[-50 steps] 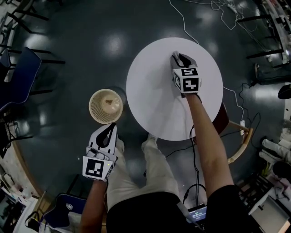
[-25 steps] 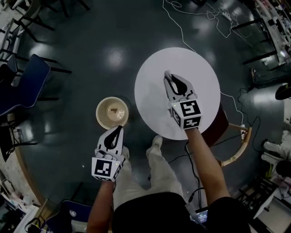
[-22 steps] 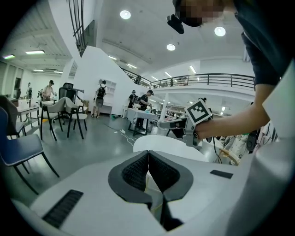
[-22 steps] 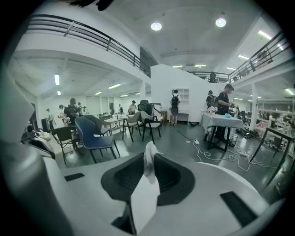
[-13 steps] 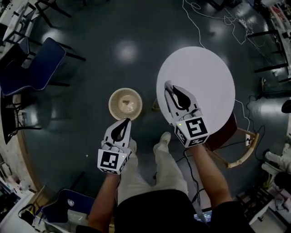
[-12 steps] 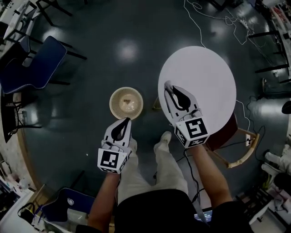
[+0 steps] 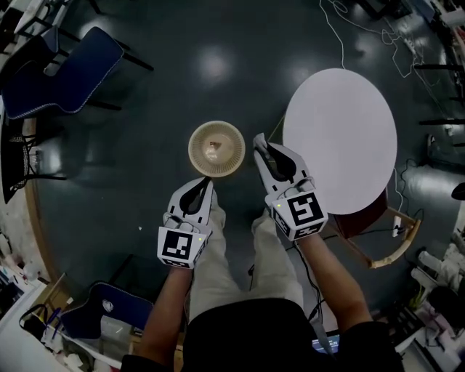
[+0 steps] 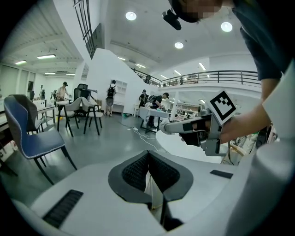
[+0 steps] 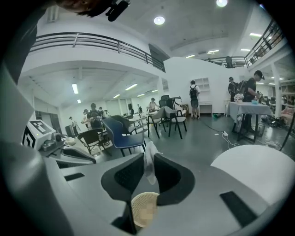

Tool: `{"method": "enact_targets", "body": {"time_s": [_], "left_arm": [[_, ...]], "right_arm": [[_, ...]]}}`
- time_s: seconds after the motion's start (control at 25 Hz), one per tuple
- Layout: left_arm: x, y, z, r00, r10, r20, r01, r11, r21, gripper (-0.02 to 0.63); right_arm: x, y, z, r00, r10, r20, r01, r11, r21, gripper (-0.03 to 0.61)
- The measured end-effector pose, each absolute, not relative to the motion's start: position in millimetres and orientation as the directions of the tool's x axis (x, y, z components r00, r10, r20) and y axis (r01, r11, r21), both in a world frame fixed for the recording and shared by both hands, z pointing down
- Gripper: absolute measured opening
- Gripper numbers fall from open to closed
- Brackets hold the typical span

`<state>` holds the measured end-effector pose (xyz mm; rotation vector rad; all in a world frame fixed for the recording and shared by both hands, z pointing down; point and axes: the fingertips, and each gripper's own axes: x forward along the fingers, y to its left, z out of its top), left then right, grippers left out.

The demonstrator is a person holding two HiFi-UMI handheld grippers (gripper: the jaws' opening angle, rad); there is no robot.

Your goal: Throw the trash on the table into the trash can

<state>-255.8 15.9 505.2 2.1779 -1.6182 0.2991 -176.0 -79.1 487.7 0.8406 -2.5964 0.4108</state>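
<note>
A cream woven trash can (image 7: 216, 148) stands on the dark floor, left of the round white table (image 7: 341, 138). My right gripper (image 7: 259, 140) hovers just right of the can's rim, off the table's left edge. It is shut on a small crumpled white piece of trash (image 9: 149, 162), which sticks up between the pads. The trash can (image 9: 144, 209) shows below those jaws in the right gripper view. My left gripper (image 7: 205, 186) is shut and empty, just short of the can's near rim. The left gripper (image 8: 148, 156) looks across at the right gripper (image 8: 168, 128) and the table (image 8: 193, 147).
A blue chair (image 7: 69, 73) stands at the far left and another (image 7: 109, 316) at the near left. A wooden chair (image 7: 385, 243) sits beside the table. Cables (image 7: 341, 22) trail over the floor behind it. The person's legs (image 7: 218, 269) are under both grippers.
The right gripper has carried the white scrap off the table, leftward to the trash can's edge. The view has swung so the can sits between both grippers. The left gripper stayed shut.
</note>
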Motion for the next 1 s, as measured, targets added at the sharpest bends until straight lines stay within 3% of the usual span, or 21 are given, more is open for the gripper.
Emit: {"method": "enact_targets", "body": {"time_s": [1.0], "left_arm": [[-338,48,682,0.327,-0.814,0.480,-0.935,-0.205,0.288,0.015]], "right_arm": [[-276,-30,708,-0.685,-0.446,0.576,-0.616,0.777,-0.131,0.080]]}}
